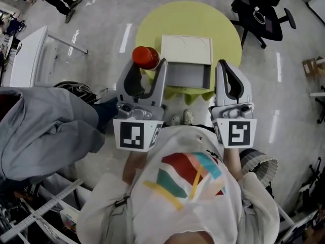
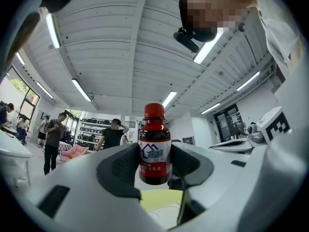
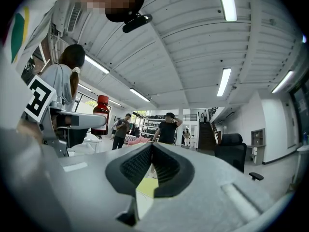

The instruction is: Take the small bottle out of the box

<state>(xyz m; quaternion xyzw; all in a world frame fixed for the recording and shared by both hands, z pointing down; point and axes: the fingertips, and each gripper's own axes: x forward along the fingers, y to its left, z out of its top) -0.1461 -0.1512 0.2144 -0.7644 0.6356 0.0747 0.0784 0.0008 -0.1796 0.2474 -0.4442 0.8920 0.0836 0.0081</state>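
Now left tongs (image 2: 154,154) clamp the bottle (image 2: 154,129), right tongs (image 3: 152,159) clenched empty; any slackening could drop it straight below them.

Grey glossy floor (image 1: 101,39), black office chair (image 1: 261,14), ceiling striplights (image 3: 225,1).

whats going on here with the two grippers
A person holds a gripper in each hand above a yellow table. The left gripper is shut on a small red-capped bottle, held up clear of the open box. The right gripper is shut and empty beside the box.
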